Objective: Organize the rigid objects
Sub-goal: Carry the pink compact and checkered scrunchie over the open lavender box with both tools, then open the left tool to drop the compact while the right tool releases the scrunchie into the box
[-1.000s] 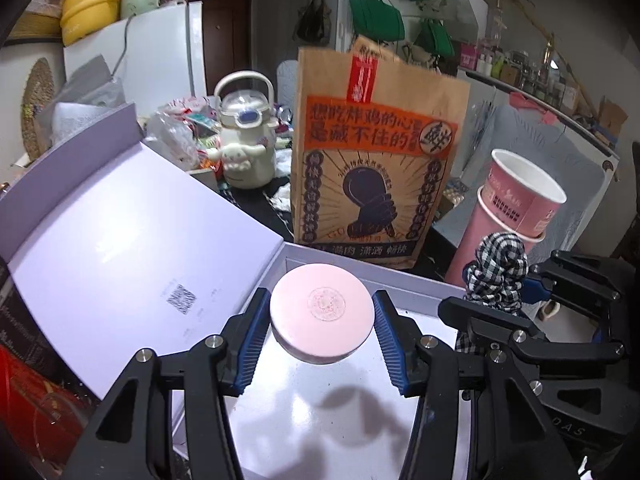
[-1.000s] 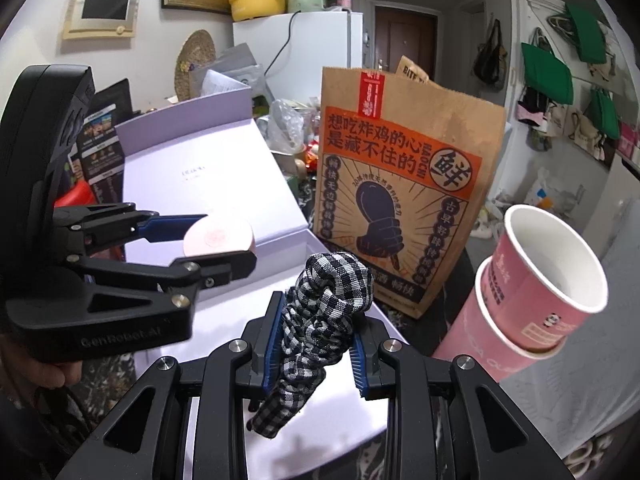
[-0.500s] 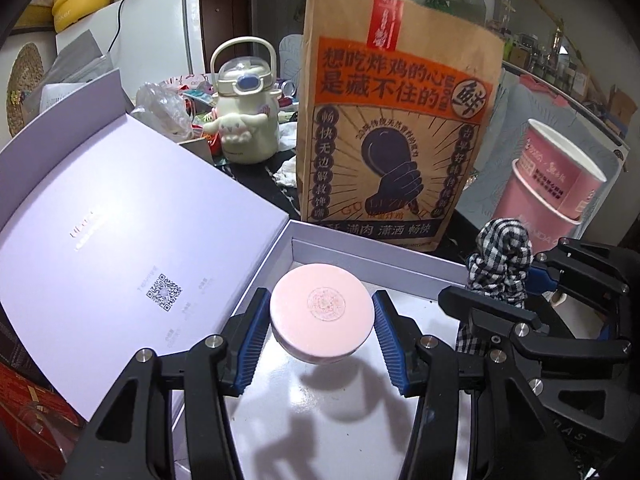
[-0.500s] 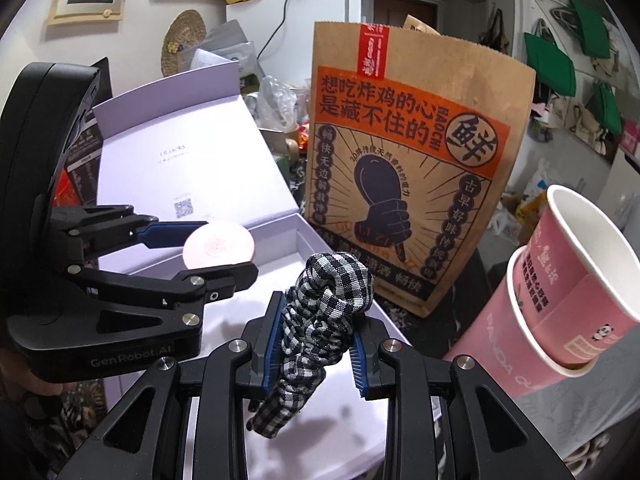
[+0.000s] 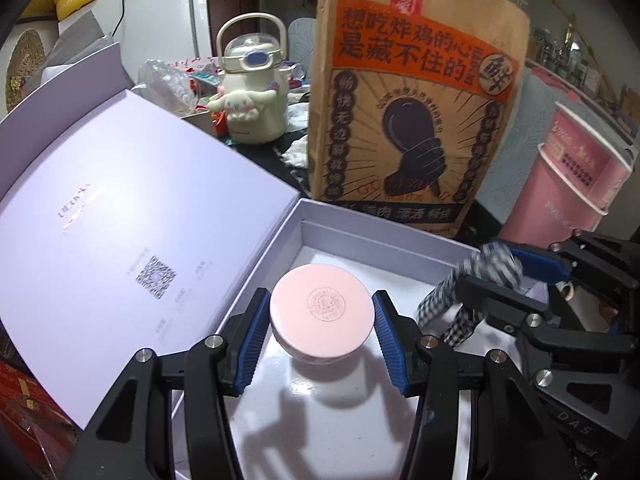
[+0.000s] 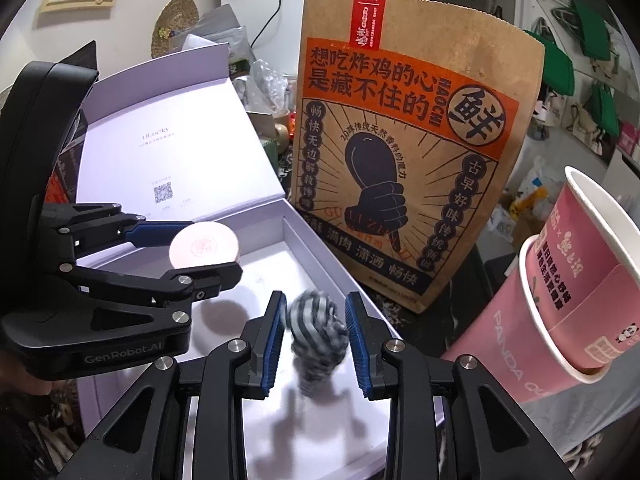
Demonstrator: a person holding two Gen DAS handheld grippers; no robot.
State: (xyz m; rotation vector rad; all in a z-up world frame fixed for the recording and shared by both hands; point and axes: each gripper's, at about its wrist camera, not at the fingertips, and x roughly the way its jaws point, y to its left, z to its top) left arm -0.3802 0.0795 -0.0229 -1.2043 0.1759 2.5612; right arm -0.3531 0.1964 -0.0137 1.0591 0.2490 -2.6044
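The right gripper (image 6: 316,340) stands with its blue-padded jaws spread apart, and the blurred black-and-white checked fabric scrunchie (image 6: 318,334) sits in the gap between them, touching neither pad, above the white floor of the open lavender cardboard box (image 6: 320,256). To the left, the left gripper (image 6: 200,250) pinches a round pale pink compact (image 6: 204,245) over the same box. Behind stand a brown paper bag with orange print (image 6: 404,168) and stacked pink paper cups (image 6: 568,292).

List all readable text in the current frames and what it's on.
"想吃炸鸡的心 是藏不住的 鲜": paper bag
"潇肉 潇洒 畅快": bag's bottom edge
"ULucks": box lid; the lines under it and the QR code are too small to read
"GenRobot.AI": left claw
"PANDA": pink cup; the rest is blurred
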